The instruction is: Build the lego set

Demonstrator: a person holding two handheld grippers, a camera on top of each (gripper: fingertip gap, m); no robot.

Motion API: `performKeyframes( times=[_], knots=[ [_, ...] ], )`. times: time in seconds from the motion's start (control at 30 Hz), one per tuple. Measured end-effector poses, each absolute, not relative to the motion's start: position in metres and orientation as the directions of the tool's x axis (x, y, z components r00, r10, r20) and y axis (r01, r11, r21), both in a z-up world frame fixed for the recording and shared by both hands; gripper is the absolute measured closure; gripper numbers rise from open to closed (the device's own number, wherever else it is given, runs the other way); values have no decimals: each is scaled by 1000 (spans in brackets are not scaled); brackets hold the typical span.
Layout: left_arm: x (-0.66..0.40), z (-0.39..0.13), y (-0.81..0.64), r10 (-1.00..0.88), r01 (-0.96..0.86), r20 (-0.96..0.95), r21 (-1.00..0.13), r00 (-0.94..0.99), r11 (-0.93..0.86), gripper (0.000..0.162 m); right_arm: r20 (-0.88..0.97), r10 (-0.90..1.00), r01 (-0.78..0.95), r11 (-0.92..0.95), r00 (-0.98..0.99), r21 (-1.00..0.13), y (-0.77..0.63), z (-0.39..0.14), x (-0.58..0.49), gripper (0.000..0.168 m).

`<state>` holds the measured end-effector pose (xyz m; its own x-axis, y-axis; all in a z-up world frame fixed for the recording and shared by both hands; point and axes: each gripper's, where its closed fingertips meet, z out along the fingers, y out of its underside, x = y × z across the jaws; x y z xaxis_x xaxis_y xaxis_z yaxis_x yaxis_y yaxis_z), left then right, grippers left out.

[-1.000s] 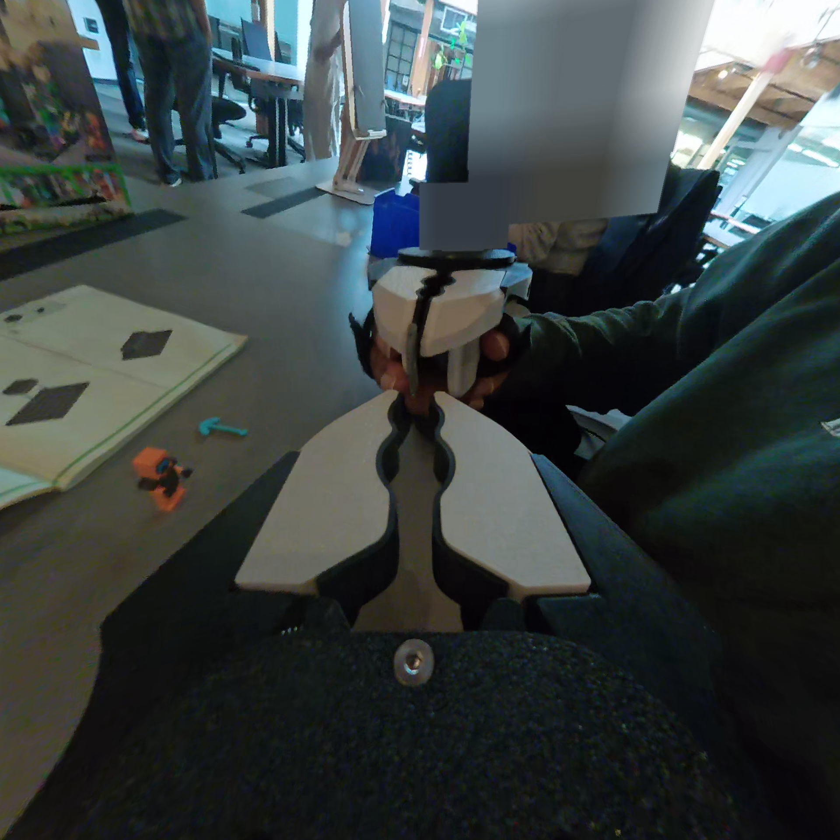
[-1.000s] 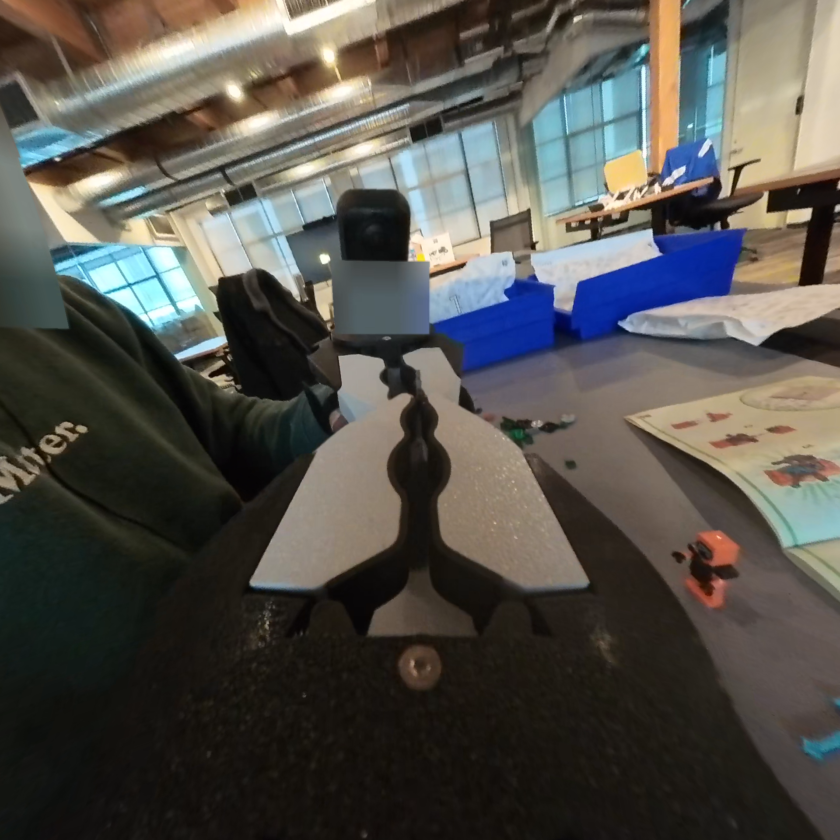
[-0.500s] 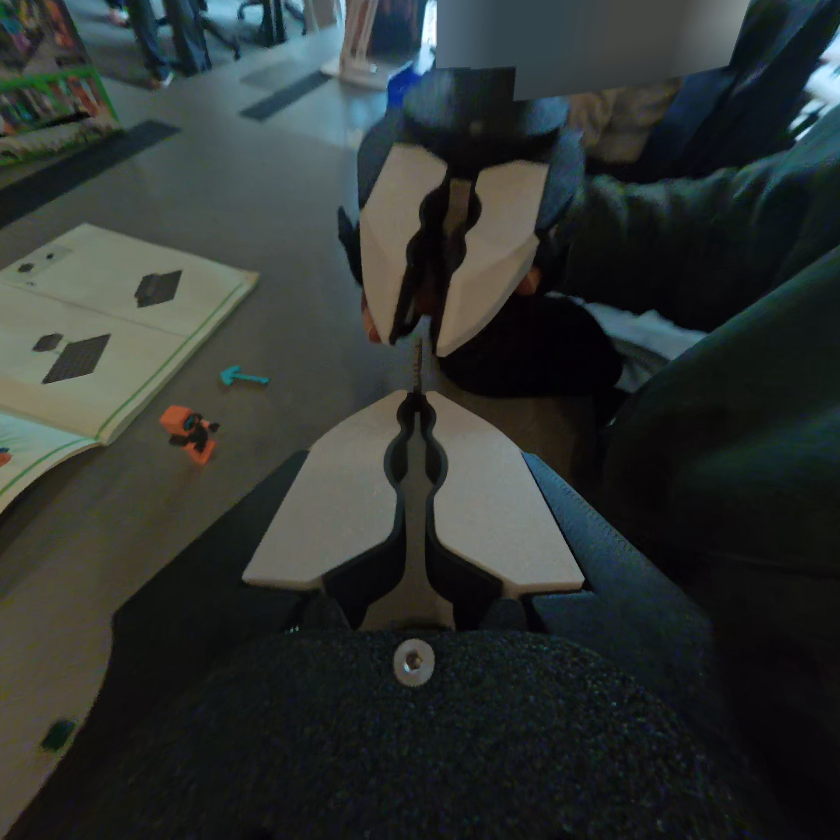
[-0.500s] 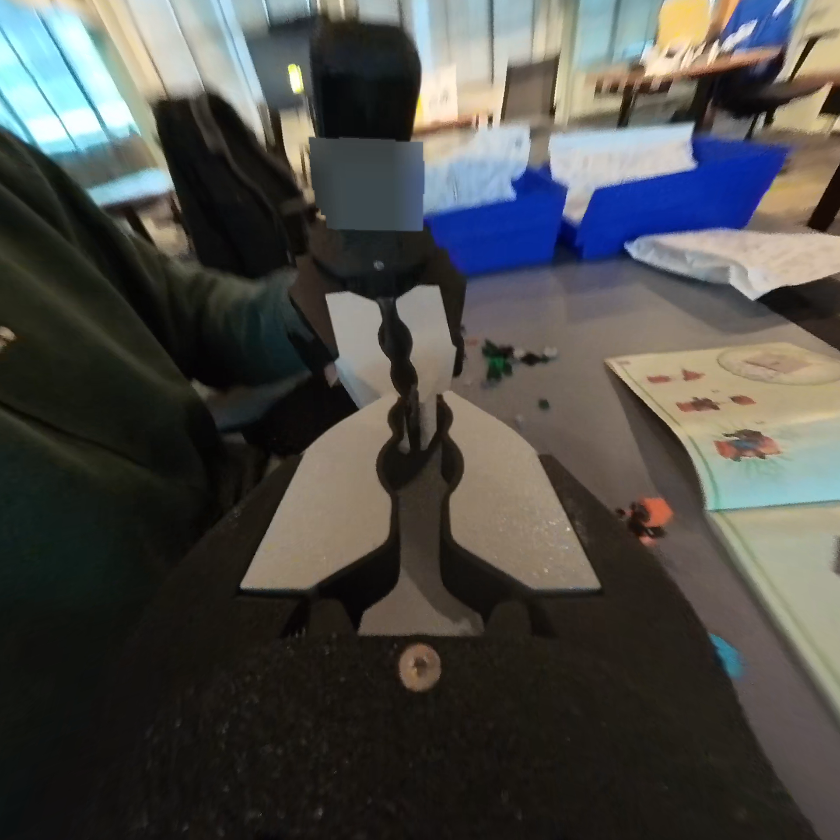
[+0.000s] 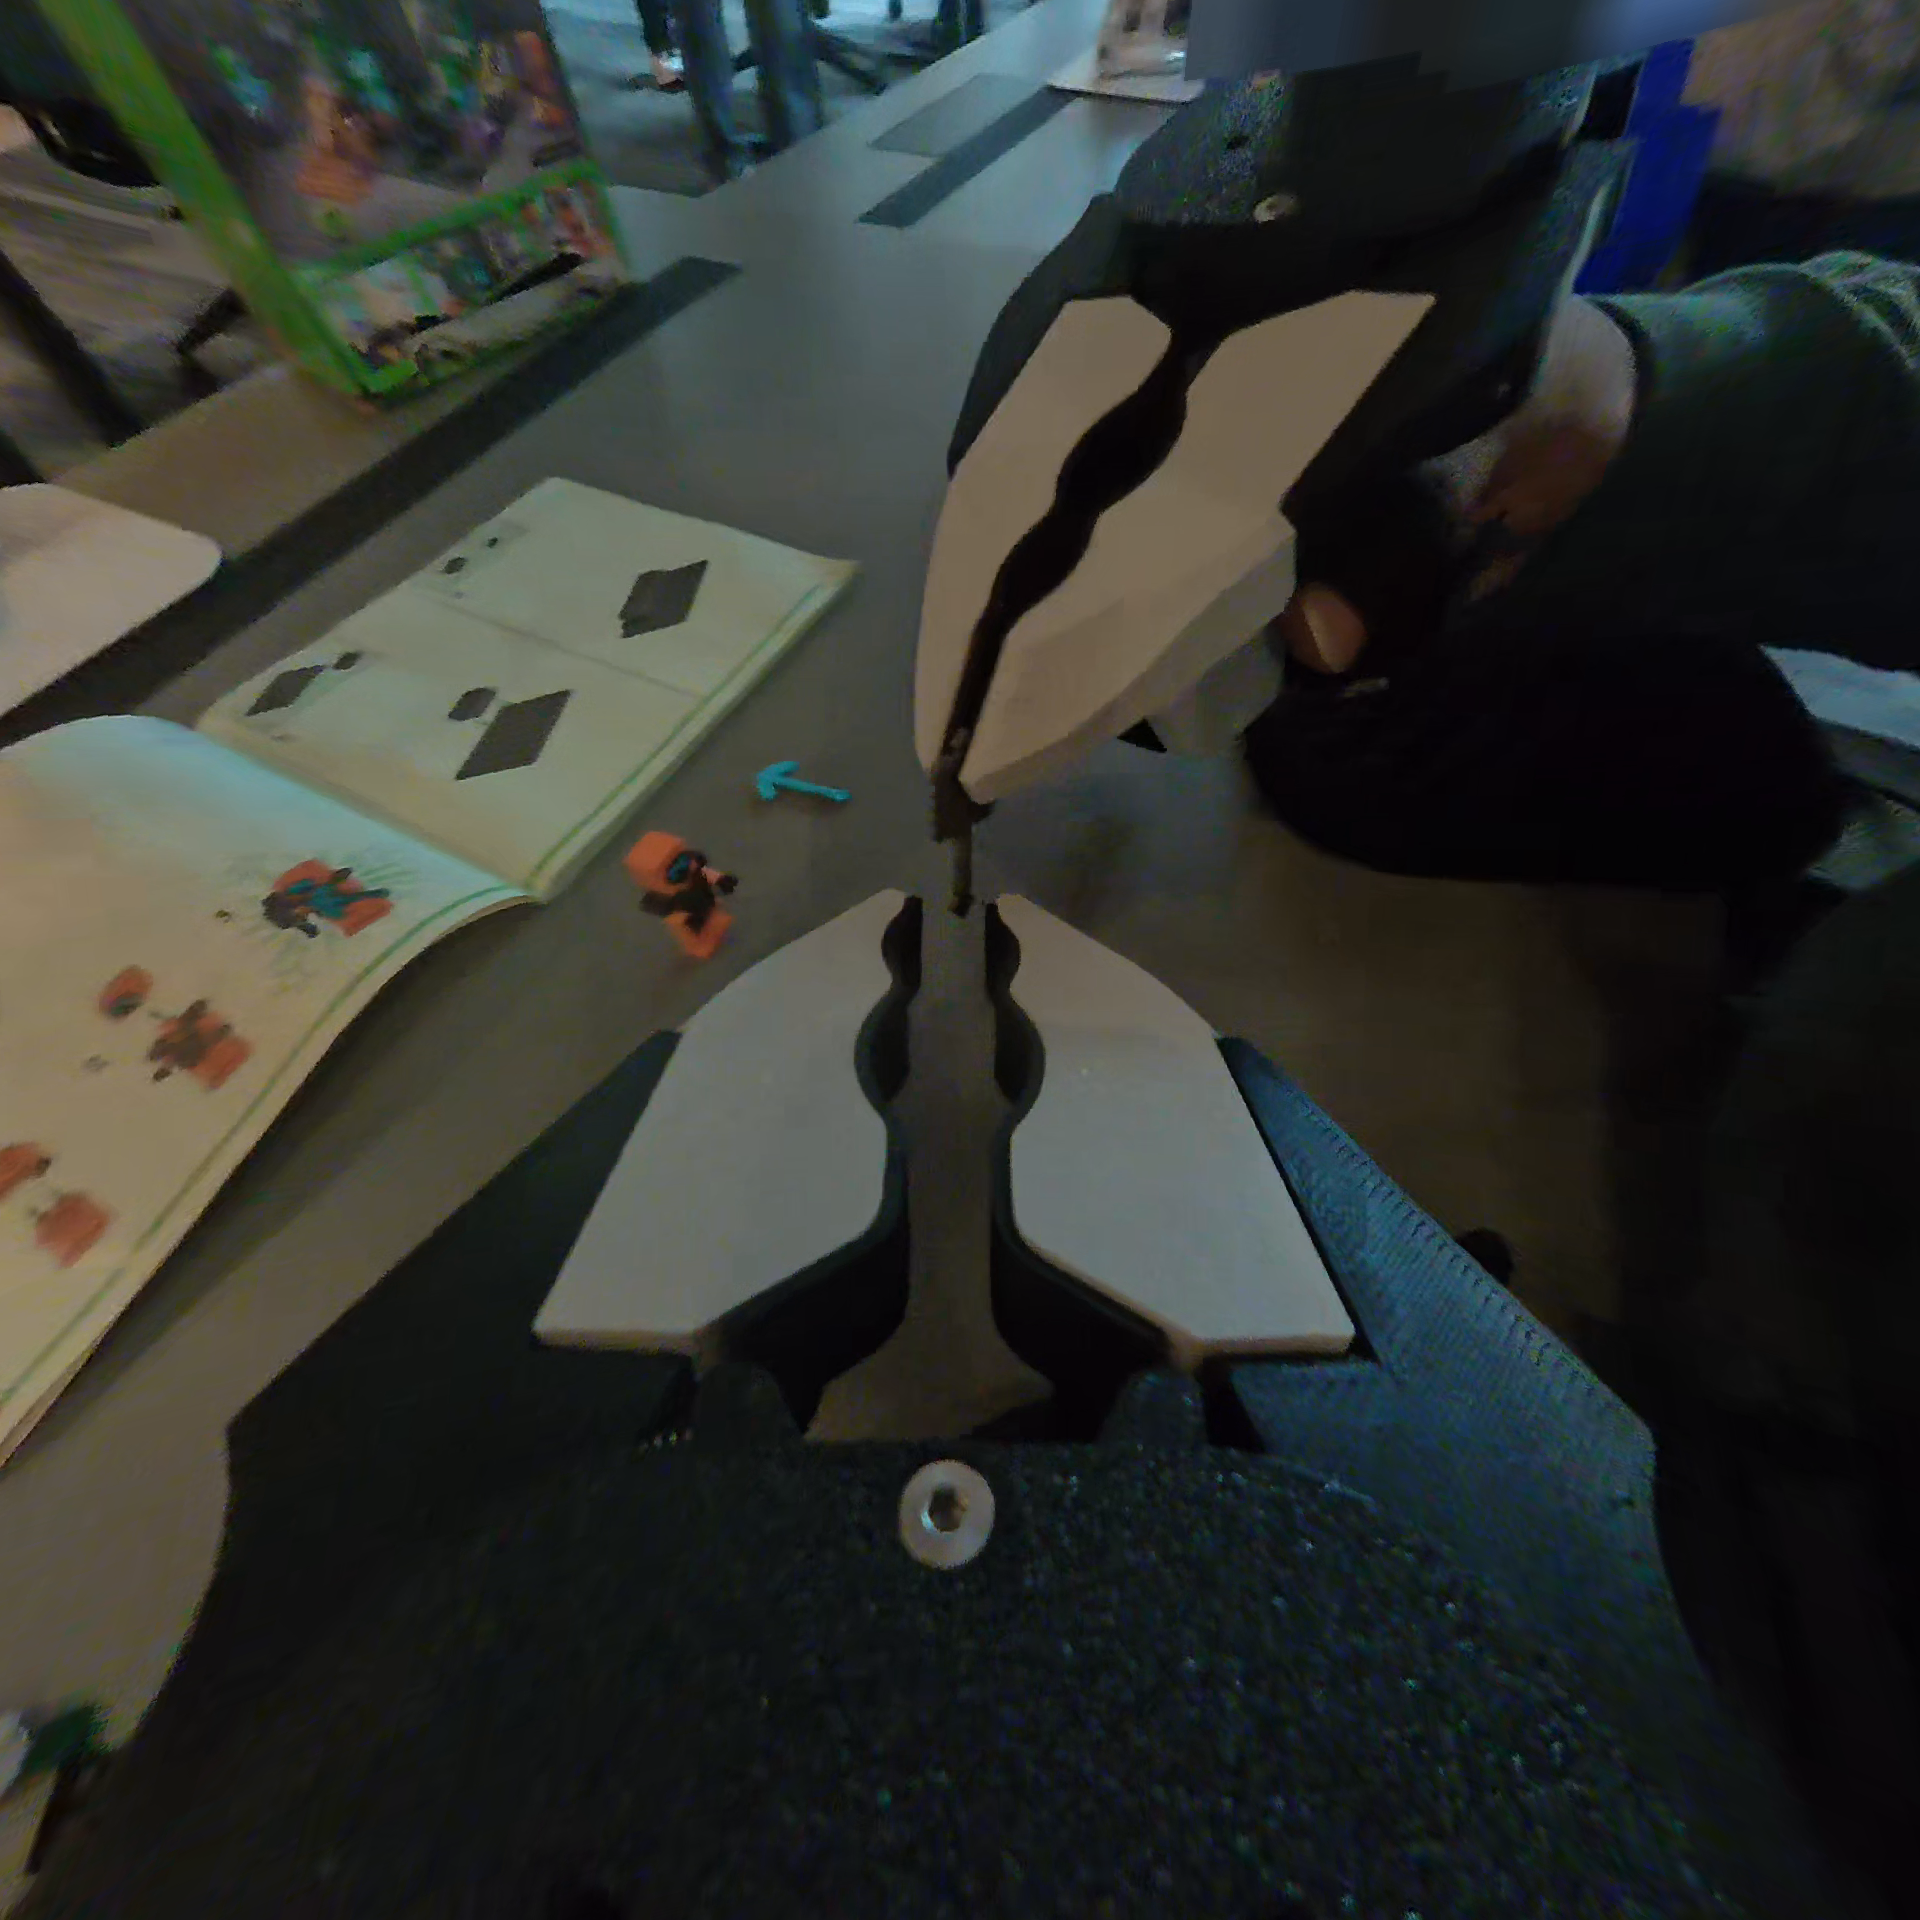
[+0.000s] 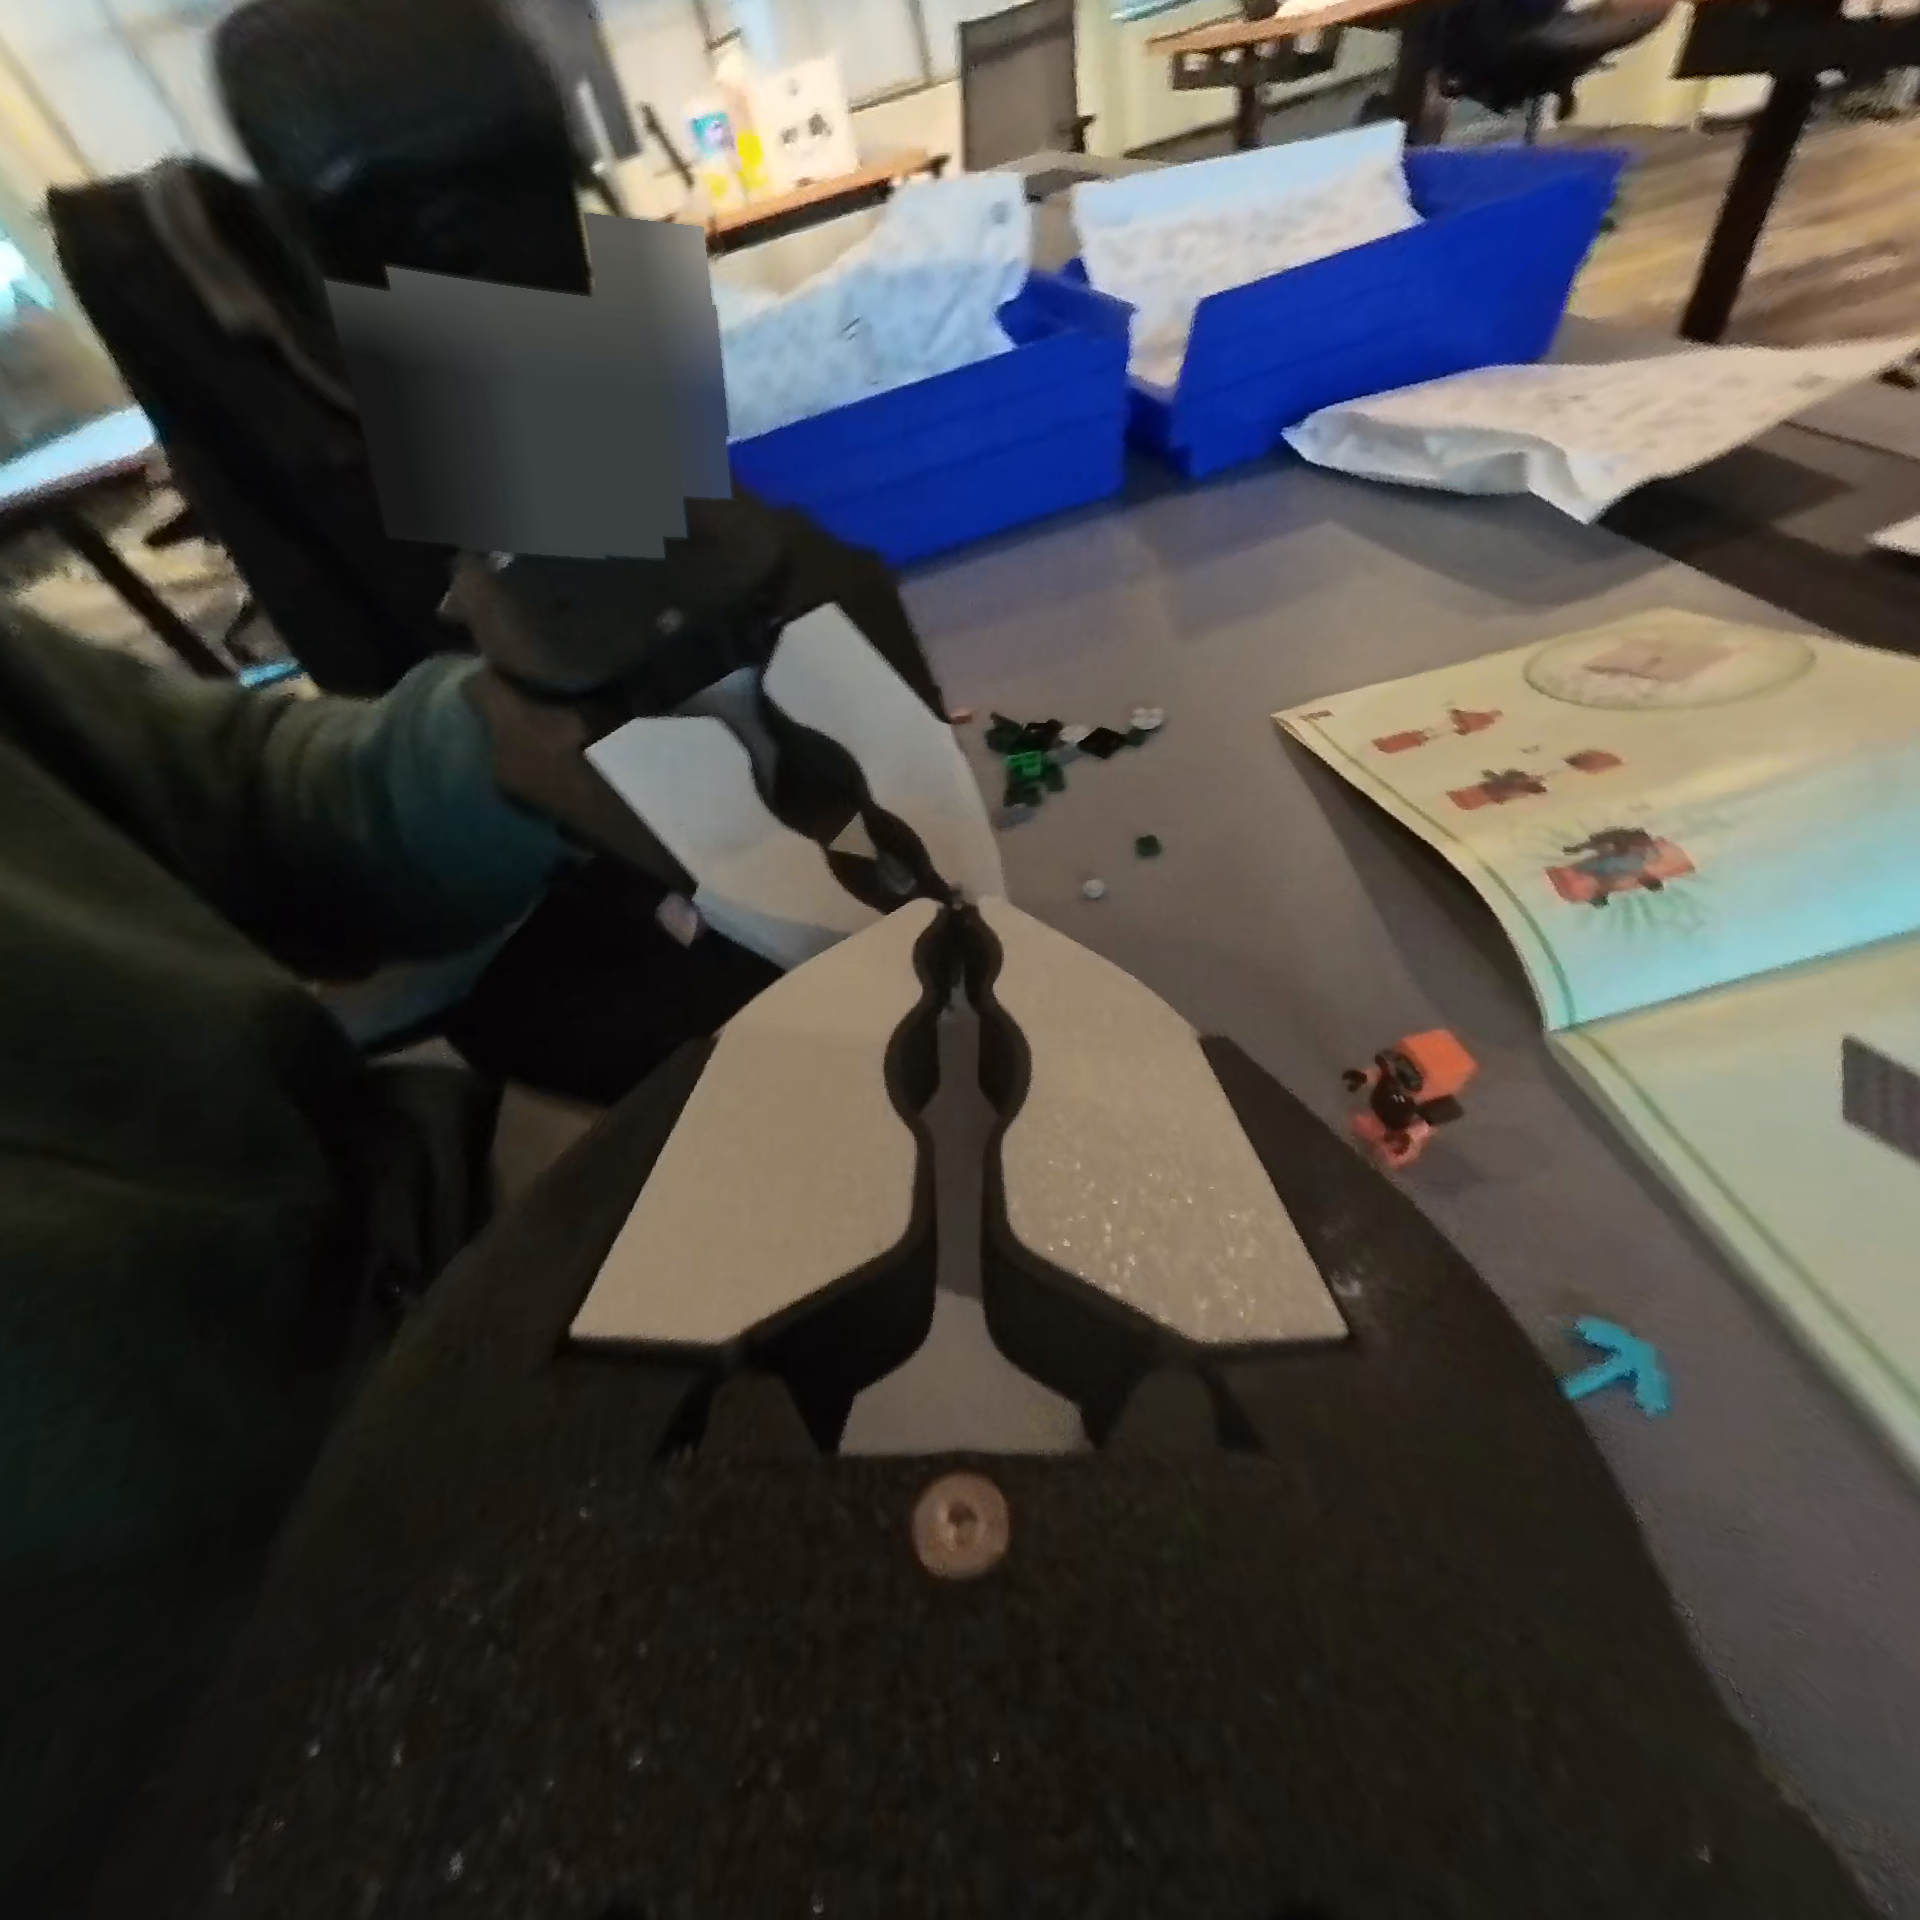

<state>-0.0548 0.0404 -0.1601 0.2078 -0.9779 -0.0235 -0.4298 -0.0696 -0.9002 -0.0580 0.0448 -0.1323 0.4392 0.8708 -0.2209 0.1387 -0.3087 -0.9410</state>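
Right gripper (image 5: 961, 774) is clamping one thin dark lego piece (image 5: 954, 842) above the desk (image 5: 831, 416). Left gripper (image 5: 951, 914) jaws are sitting slightly parted, gripping nothing. One orange figure (image 5: 681, 894), one teal pickaxe (image 5: 798, 784), two blue bins (image 6: 935, 436).

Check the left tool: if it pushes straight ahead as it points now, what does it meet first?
Most likely the thin dark piece hanging from the right tool. Its lower end sits right at the gap between the left tool tips, which stand slightly apart. Depth is hard to judge, so contact may already be near.
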Motion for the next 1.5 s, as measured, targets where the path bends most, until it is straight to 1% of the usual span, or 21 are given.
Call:
performKeyframes(
  times=[0.23, 0.5, 0.6, 0.7, 0.77, 0.87, 0.93, 1.0, 1.13, 1.33, 1.5],
  knots=[
    [-60, -145, 41, -979, -331, 94, -932, 182, -151, 151, -224, 885, 158, -310, 408, -938, 39, -138, -61, 167],
    [-59, -141, 27, -991, -335, 124, -933, 52, -134, 158, -208, 919, 194, -283, 336, -939, 27, -139, -63, 167],
    [-61, -139, 21, -989, -334, 146, -932, 3, -139, 152, -198, 929, 206, -270, 314, -941, 25, -139, -63, 167],
    [-61, -139, 23, -989, -333, 145, -933, 11, -141, 153, -203, 938, 202, -265, 282, -943, 22, -136, -65, 167],
    [-61, -137, 21, -987, -327, 159, -933, -8, -148, 159, -195, 940, 202, -256, 279, -945, 23, -134, -65, 167],
    [-61, -135, 21, -986, -318, 168, -936, -22, -152, 161, -198, 943, 199, -255, 268, -946, 23, -132, -65, 167],
    [-61, -133, 21, -984, -310, 173, -938, -29, -156, 160, -201, 944, 193, -255, 261, -947, 23, -130, -65, 167],
    [-61, -130, 17, -977, -297, 204, -938, -61, -178, 154, -205, 946, 191, -256, 252, -948, 23, -130, -65, 167],
    [-59, -129, 18, -975, -287, 211, -940, -62, -185, 159, -207, 949, 187, -254, 240, -949, 22, -128, -66, 167],
    [-57, -128, 17, -977, -275, 202, -945, -65, -177, 160, -223, 948, 165, -263, 228, -951, 21, -123, -66, 167],
    [-58, -124, 19, -965, -223, 252, -947, -76, -230, 161, -242, 943, 136, -278, 230, -951, 22, -119, -65, 167]
  ],
)
